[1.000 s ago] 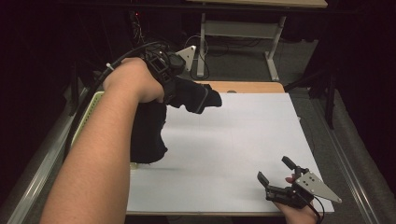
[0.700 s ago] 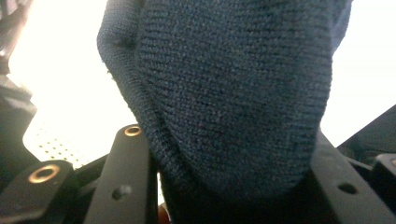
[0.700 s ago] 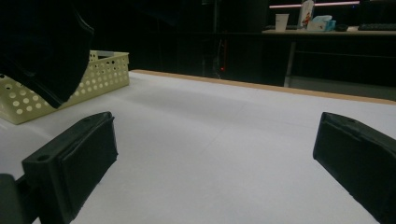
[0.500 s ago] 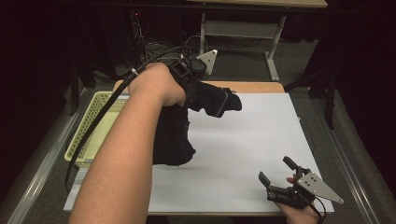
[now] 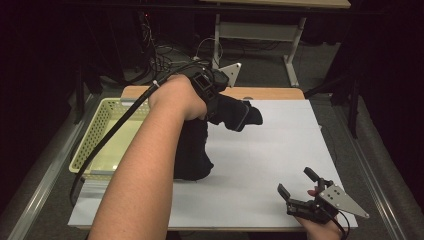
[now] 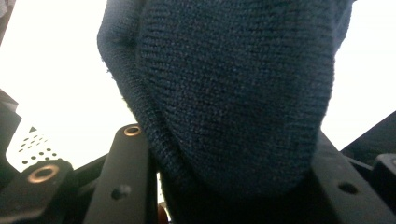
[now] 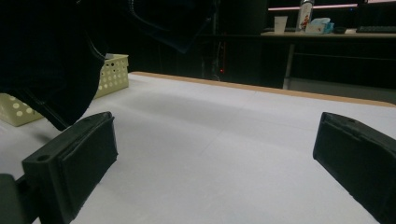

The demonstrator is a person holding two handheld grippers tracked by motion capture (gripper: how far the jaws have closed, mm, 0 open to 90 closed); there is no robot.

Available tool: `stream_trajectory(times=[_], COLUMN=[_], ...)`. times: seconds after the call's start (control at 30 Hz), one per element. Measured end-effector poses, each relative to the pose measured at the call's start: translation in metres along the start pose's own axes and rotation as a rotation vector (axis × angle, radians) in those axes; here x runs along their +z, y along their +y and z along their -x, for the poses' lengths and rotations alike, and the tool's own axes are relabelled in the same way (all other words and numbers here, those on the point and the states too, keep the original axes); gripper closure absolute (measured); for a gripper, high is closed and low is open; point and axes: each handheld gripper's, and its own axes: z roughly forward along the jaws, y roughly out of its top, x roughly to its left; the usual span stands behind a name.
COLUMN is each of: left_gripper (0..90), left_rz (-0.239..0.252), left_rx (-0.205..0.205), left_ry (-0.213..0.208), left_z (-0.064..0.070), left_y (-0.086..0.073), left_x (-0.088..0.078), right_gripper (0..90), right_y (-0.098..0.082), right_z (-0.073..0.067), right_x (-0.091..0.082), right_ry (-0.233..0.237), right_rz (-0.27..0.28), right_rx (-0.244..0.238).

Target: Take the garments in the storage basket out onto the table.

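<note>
While the yellow perforated basket [image 5: 97, 131] sat unmoved at the table's nine o'clock edge, the left gripper [image 5: 216, 98] had carried the dark knitted garment [image 5: 194, 147] from above the basket's near rim toward one o'clock, out over the white sheet [image 5: 280, 150]. Its jaws pinched a thick fold of the knit [image 6: 233, 107], and the lower end of the garment hung down to the sheet just right of the basket. That suggested the garment was being brought out for laying flat. At five o'clock the right gripper [image 5: 298, 184] had stayed put, its pads [image 7: 77, 161] spread wide with nothing between them.
</note>
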Motion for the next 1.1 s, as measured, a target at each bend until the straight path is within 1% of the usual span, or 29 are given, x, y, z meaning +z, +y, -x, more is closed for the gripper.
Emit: stream_trajectory(times=[0.13, 0.23, 0.33, 0.53, 0.6, 0.67, 0.73, 0.83, 0.87, 0.9, 0.93, 0.97, 1.03, 1.07, 1.1], left_gripper=[59.2, 59.0, 58.9, 58.9, 58.9, 58.9, 58.9, 58.8, 58.8, 58.7, 58.8, 58.7, 58.7, 58.6, 58.6], left_rz=[0.016, 0.016, 0.028, 0.079, 0.096, 0.132, 0.153, 0.193, 0.212, 0.259, 0.259, 0.317, 0.363, 0.363, 0.381], left_rx=[-0.012, -0.033, -0.043, -0.08, -0.083, -0.093, -0.098, -0.108, -0.119, -0.137, -0.137, -0.164, -0.174, -0.174, -0.178], left_ry=[-0.016, -0.012, -0.012, -0.041, -0.052, -0.056, -0.067, -0.088, -0.098, -0.12, -0.12, -0.148, -0.16, -0.16, -0.166], left_z=[-0.001, -0.004, -0.006, -0.009, -0.011, -0.012, -0.013, -0.014, -0.015, -0.016, -0.016, -0.016, -0.013, -0.013, -0.012], left_y=[-0.002, -0.004, -0.006, -0.012, -0.015, -0.018, -0.021, -0.027, -0.029, -0.034, -0.034, -0.038, -0.042, -0.042, -0.043], left_x=[0.004, 0.009, 0.014, 0.033, 0.04, 0.047, 0.055, 0.068, 0.073, 0.082, 0.082, 0.091, 0.1, 0.1, 0.105], right_gripper=[0.6, 0.5, 0.5, 0.6, 0.6, 0.5, 0.5, 0.5, 0.6, 0.5, 0.5, 0.5, 0.5, 0.5, 0.6], right_y=[0.0, 0.0, 0.0, 0.0, 0.0, 0.0, -0.001, -0.001, -0.001, -0.001, -0.001, -0.001, -0.002, -0.002, -0.002], right_z=[0.0, -0.001, -0.001, -0.001, -0.002, -0.002, -0.002, -0.002, -0.002, -0.002, -0.002, -0.002, -0.003, -0.003, -0.003], right_x=[0.0, 0.0, 0.0, 0.0, 0.0, 0.0, 0.0, 0.0, 0.0, 0.0, 0.001, 0.001, 0.001, 0.001, 0.002], right_ry=[0.002, 0.001, 0.0, 0.0, 0.001, 0.001, 0.001, 0.0, 0.0, 0.0, 0.0, 0.0, 0.001, 0.001, 0.001], right_rz=[0.002, 0.0, -0.002, 0.0, -0.001, -0.002, -0.004, -0.008, -0.008, -0.008, -0.008, -0.01, -0.014, -0.014, -0.017], right_rx=[-0.001, -0.003, -0.002, -0.007, -0.008, -0.007, -0.004, -0.006, -0.005, -0.004, -0.005, -0.005, -0.009, -0.009, -0.009])
